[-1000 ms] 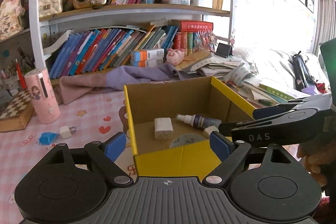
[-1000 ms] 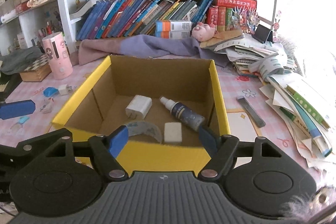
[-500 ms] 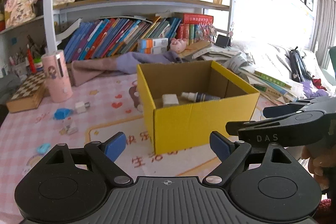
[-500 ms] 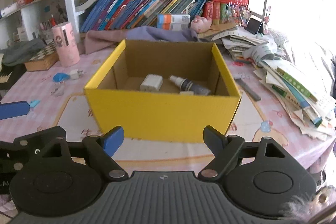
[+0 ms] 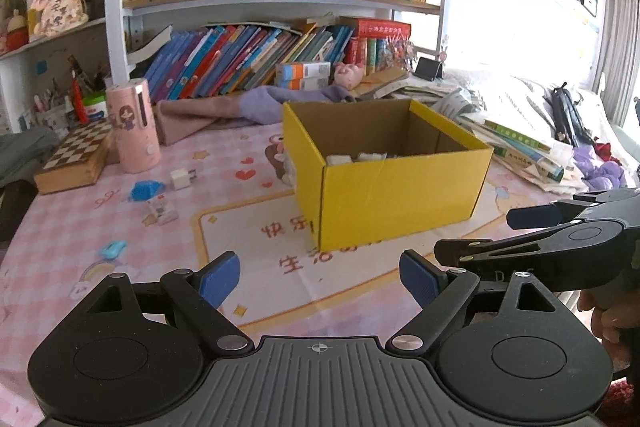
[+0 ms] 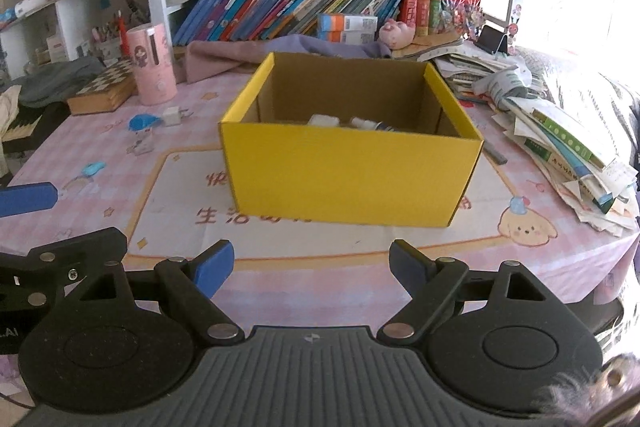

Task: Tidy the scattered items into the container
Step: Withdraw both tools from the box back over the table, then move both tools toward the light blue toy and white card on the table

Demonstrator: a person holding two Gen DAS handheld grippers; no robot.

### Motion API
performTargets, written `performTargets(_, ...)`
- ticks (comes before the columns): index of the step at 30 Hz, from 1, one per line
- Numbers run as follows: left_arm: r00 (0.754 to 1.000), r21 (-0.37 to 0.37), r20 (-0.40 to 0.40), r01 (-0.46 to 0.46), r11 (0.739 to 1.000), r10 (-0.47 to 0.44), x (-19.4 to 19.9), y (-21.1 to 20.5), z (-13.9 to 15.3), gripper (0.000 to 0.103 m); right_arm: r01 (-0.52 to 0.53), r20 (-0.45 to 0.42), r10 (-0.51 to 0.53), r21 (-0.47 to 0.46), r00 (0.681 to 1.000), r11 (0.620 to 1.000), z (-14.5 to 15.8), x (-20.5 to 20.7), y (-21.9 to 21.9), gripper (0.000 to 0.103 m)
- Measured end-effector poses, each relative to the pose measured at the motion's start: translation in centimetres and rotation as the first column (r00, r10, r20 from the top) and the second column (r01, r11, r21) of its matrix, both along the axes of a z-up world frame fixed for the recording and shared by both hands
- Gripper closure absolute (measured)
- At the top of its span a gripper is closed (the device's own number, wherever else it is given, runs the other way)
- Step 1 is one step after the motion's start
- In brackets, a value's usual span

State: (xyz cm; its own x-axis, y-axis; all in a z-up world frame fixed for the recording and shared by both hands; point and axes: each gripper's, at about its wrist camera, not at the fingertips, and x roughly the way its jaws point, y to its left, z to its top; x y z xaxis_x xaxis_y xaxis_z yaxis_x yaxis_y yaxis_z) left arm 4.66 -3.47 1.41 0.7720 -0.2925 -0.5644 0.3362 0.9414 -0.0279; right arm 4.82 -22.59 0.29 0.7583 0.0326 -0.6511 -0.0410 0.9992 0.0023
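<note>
Both tongs have pulled back from the yellow box (image 6: 352, 171), which a moment ago filled the lower frame of each view with its floor in plain sight; now it sits mid-frame on the counter (image 6: 520, 267) and only its near wall and rim show well. The left tongs (image 5: 320, 279) stand wide apart with nothing between them. The right tongs (image 6: 310, 267) are empty too, and their jaws are opening. That retreat reads as a drop just completed, so the next item is likely due. Inside the box, just over the near rim, a white block (image 6: 325, 119) and the cap end of a spray bottle (image 6: 370, 125) peek out; anything lying lower is hidden from here. Left of the box in the picture, several loose things wait on the pink cloth: a white plug adapter (image 5: 182, 179), a blue piece (image 5: 146, 190), a small pale item (image 5: 162, 213) and a light blue clip (image 5: 113, 249). A dark flat strip (image 6: 494, 153) lies to the right of the box. The tidying looks about half done.
</note>
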Motion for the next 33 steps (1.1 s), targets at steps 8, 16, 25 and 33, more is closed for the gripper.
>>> performTargets(8, 0.999, -0.001, -0.029, -0.04, 0.999, 0.04, -1.3, 2.8, -0.5, 0.014, -0.021, -0.022, 0.021, 0.004, 1.0, 1.0, -0.5, -0.9, 2.6, 0.018)
performTargets(16, 0.99, -0.007, -0.093, -0.109, 0.994, 0.108, -2.2, 6.0, -1.7, 0.014, -0.074, -0.075, 0.074, 0.002, 0.994, 0.997, -1.5, -1.3, 5.7, 0.017)
performTargets(25, 0.98, 0.031, -0.103, -0.166, 0.986, 0.168, -3.5, 8.1, -2.1, 0.014, -0.16, -0.105, 0.158, -0.004, 0.982, 0.987, -2.0, -1.2, 9.1, 0.017)
performTargets(33, 0.963, 0.013, -0.101, -0.248, 0.969, 0.248, -4.0, 10.6, -1.8, 0.014, -0.251, -0.103, 0.248, -0.014, 0.963, 0.968, -1.7, -0.9, 11.9, 0.017)
